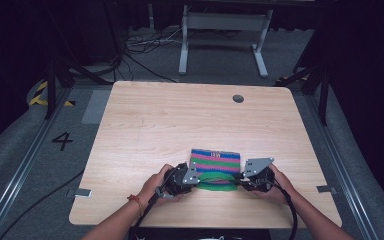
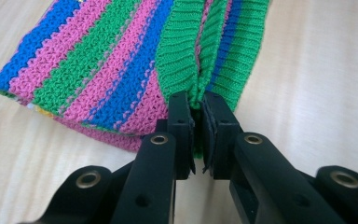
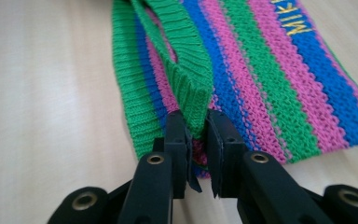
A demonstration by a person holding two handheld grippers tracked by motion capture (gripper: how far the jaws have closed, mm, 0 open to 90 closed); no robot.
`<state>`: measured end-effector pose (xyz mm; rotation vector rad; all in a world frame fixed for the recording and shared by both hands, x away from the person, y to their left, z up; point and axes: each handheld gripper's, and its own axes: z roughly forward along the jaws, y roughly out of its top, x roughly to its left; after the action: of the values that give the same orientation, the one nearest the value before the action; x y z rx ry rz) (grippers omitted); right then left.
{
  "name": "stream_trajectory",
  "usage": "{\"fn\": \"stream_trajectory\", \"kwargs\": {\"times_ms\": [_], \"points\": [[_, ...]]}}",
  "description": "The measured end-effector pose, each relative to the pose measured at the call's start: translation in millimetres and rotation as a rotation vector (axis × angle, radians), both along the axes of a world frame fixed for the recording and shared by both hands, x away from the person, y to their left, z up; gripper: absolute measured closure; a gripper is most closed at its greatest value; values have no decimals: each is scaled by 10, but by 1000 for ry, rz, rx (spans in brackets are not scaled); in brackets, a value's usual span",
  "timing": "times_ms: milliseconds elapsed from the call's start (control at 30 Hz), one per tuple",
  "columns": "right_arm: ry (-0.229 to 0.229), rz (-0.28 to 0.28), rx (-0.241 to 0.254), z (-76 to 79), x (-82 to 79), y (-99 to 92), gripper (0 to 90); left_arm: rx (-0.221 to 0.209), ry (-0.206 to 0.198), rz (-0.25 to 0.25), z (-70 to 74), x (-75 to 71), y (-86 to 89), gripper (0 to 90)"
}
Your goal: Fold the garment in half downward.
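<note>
striped knit cloth (image 1: 215,161), ribbed green band (image 2: 182,51)

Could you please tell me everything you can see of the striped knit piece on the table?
The knit piece is a soft knitted item in pink, green and blue stripes with a ribbed green band along its near edge and yellow lettering on a blue stripe. It lies flat on the wooden table, near the front edge. The left gripper and right gripper each pinch the green band at opposite ends, jaws closed on it.
</note>
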<state>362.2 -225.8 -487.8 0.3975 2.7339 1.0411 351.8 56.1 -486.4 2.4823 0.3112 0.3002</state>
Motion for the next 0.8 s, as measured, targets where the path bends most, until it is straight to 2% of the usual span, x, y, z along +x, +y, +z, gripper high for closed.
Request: {"fn": "stream_trajectory", "kwargs": {"times_ms": [100, 167, 233, 267, 300, 400, 467, 533, 600, 733, 800], "points": [[-10, -24, -1, -9, 149, 8, 791, 15, -12, 5, 3, 98, -16, 824], [-2, -37, 15, -20, 209, -7, 782, 3, -1, 22, -3, 168, 5, 820], [2, -34, 31, -21, 240, -36, 725, -28, 26, 37, -16, 198, 43, 808], [2, -34, 31, -21, 240, -36, 725, -28, 26, 37, -16, 198, 43, 806], [10, -29, 44, -6, 230, -63, 658, -46, 36, 40, -25, 205, 59, 798], [10, -19, 54, 20, 206, -75, 644, -39, 33, 42, -18, 194, 51, 782], [2, -8, 67, 60, 176, -82, 595, -49, 48, 48, -18, 193, 59, 753], [-13, -14, 70, 90, 159, -82, 583, -54, 49, 44, -17, 184, 69, 722], [-11, -24, 95, 115, 150, -98, 578, -56, 56, 30, -16, 173, 79, 688], [-16, -51, 77, 135, 159, -107, 552, -49, 50, 31, -4, 124, 93, 586], [-21, -55, 76, 145, 160, -107, 542, -49, 47, 28, 4, 113, 103, 567]]}}
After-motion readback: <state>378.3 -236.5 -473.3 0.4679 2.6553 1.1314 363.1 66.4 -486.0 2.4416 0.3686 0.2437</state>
